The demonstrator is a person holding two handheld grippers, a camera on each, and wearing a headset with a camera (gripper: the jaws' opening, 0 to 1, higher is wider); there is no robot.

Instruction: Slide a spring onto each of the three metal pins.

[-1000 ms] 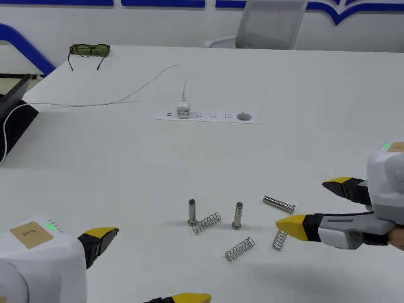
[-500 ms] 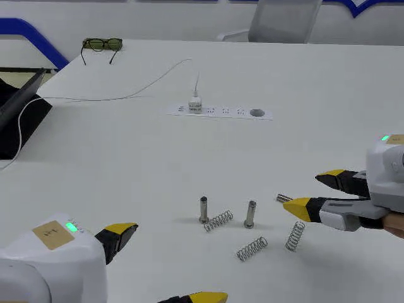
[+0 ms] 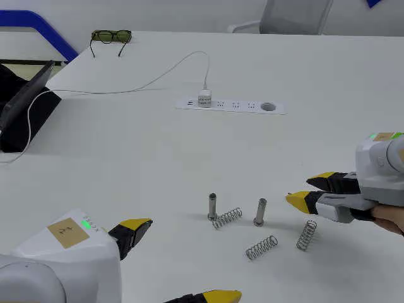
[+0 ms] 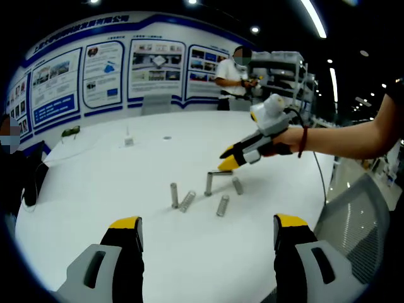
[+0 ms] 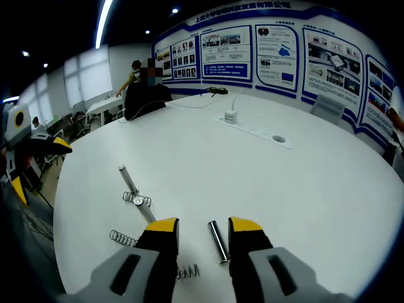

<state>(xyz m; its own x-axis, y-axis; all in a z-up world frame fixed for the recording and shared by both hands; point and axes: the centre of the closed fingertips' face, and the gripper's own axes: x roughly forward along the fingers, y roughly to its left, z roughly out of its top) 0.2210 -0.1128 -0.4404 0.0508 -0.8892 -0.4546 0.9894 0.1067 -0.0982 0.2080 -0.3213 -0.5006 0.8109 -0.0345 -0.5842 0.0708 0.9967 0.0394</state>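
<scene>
Two metal pins [image 3: 213,206] [image 3: 260,212] stand upright on the white table. Three loose springs [image 3: 227,218] [image 3: 261,247] [image 3: 307,235] lie around them. The third pin [image 5: 218,241] lies flat between the jaws of my right gripper [image 5: 203,225], which is open around it without gripping; in the head view this gripper [image 3: 309,189] covers most of that pin. My left gripper [image 3: 173,262] hovers open and empty at the near left, well short of the pins. Its own view has its fingertips [image 4: 126,222] wide apart, with the pins [image 4: 174,195] and right gripper [image 4: 230,159] beyond.
A white power strip [image 3: 230,105] with a plugged charger and a cable sits at mid-table. Green glasses [image 3: 111,36] lie at the far left. A dark case [image 3: 25,104] stands off the table's left edge. People stand in the room behind.
My right gripper has moved left over the lying pin, and its jaws have narrowed around it. The head camera has shifted. My left gripper has stayed put.
</scene>
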